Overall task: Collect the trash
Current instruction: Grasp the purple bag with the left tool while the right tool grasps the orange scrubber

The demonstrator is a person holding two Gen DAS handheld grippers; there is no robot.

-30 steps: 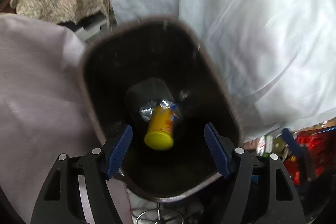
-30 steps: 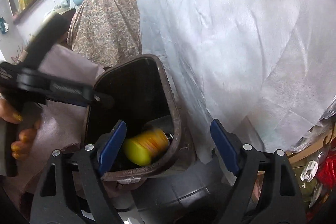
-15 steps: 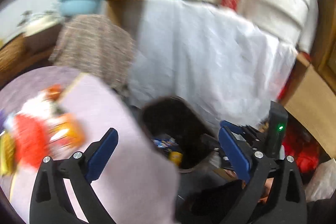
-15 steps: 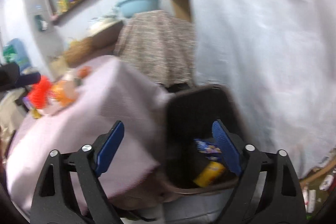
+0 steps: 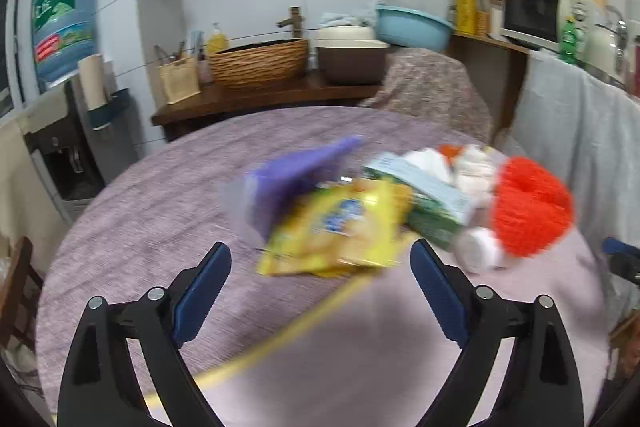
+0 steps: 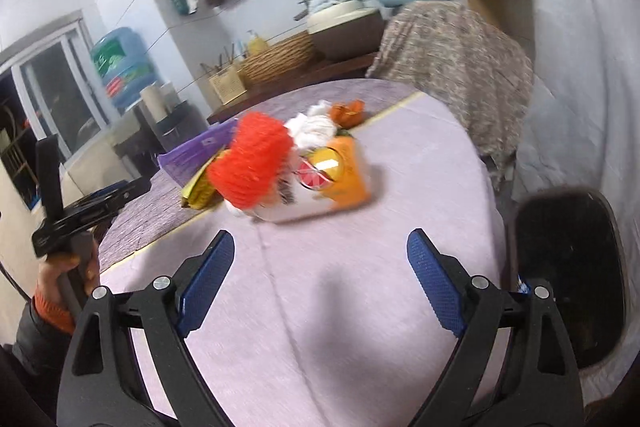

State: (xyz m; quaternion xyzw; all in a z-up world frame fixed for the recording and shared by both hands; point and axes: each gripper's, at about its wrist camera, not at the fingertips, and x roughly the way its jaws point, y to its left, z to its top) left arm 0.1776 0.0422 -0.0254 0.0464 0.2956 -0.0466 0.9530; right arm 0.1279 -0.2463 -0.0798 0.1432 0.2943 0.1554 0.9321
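A heap of trash lies on the round table with its mauve cloth. It includes a yellow packet, a purple packet, a green and white carton, crumpled white tissue and a red mesh ball. My left gripper hovers just short of the yellow packet, its jaws closing with nothing between them. My right gripper stands open over bare cloth, short of the red mesh ball and an orange carton. The dark bin is at lower right, beside the table.
A wooden counter behind the table carries a wicker basket and a blue basin. A water jug stands at the left. Furniture under white cloth and floral cloth stands beyond the bin. A hand grips the other gripper's handle.
Both grippers have swung up and away from the bin, where a yellow can lay, and now face the table and its trash heap. The views are blurred by the motion.
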